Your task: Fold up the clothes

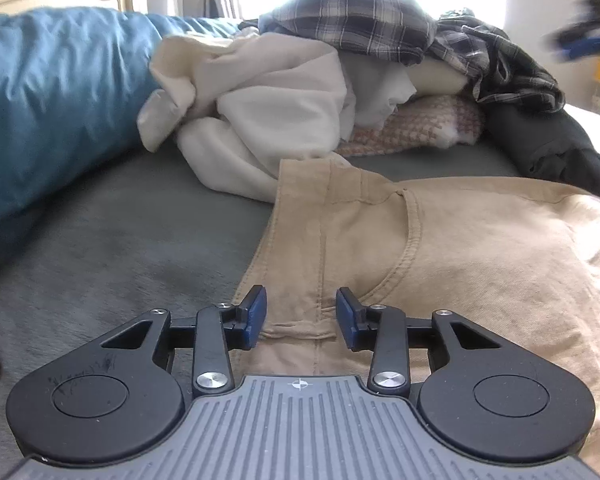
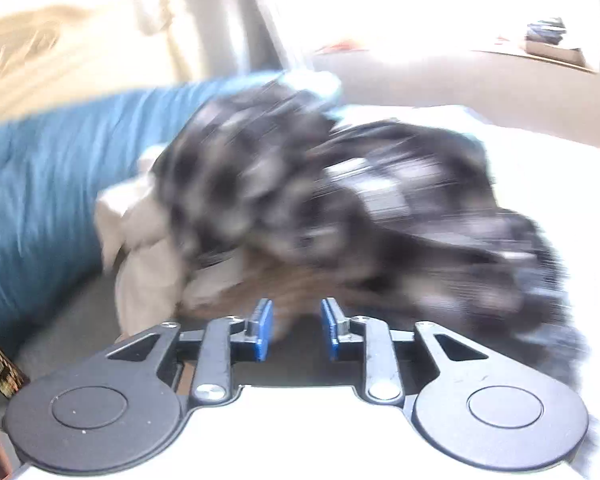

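left hand-held gripper [image 1: 301,316]: jaws apart, nothing pinched, over tan trousers [image 1: 440,248] flat on bed [image 1: 120,248] | right hand-held gripper [image 2: 296,328]: narrow gap, empty, blurry, facing plaid shirts [image 2: 320,184] pile

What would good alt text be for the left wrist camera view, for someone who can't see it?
Open left tongs hover over tan trousers spread on a grey bed sheet, the fabric between the blue pads but not pinched. Behind lies a heap of cream garments topped by a plaid shirt, with a blue duvet on the left.
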Demonstrator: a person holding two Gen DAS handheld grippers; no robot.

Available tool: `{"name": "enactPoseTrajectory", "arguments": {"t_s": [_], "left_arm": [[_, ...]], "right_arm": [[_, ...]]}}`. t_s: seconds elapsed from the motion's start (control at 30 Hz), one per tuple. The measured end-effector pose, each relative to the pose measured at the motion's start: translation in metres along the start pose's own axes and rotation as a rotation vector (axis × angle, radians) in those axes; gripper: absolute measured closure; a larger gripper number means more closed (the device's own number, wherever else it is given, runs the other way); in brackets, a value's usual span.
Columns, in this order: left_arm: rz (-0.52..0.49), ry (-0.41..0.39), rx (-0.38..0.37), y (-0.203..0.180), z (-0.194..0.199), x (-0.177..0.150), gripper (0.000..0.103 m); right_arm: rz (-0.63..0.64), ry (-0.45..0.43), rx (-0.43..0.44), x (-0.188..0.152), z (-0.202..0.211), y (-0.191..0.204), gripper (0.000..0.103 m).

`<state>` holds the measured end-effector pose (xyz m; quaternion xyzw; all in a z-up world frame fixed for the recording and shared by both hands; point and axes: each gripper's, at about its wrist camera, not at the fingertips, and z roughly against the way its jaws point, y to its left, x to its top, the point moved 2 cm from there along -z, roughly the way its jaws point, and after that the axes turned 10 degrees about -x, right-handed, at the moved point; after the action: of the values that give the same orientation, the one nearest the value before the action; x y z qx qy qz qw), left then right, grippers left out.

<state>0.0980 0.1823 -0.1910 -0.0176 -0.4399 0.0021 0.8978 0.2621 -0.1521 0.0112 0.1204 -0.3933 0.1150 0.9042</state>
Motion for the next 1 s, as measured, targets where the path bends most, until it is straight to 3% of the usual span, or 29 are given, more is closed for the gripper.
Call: {"name": "enactPoseTrajectory", "arguments": {"t_s": [0.1, 0.27, 0.43, 0.67, 0.87, 1.0], "left_arm": [[0.009, -0.027, 0.024, -0.004, 0.011, 0.004, 0.065], [0.028, -0.04, 0.002, -0.022, 0.027, 0.013, 0.065], [-0.017, -0.032, -0.122, -0.069, 0.038, 0.024, 0.065], [-0.241, -0.02, -0.292, -0.161, 0.048, 0.044, 0.065], [-0.427, 0.015, -0.451, -0.251, 0.042, 0.04, 0.064], [-0.508, 0.068, -0.52, -0.294, 0.035, 0.017, 0.064]], "right_arm": [[-0.043, -0.001, -0.129, -0.021, 0.055, -0.058, 0.054], [-0.227, 0.048, -0.301, -0.09, 0.122, -0.143, 0.053], [-0.491, 0.097, -0.38, -0.159, 0.138, -0.197, 0.053], [-0.798, 0.101, -0.409, -0.215, 0.162, -0.254, 0.053], [-0.869, 0.076, -0.404, -0.232, 0.181, -0.287, 0.053], [-0.687, 0.125, -0.5, -0.241, 0.165, -0.288, 0.053]]}}
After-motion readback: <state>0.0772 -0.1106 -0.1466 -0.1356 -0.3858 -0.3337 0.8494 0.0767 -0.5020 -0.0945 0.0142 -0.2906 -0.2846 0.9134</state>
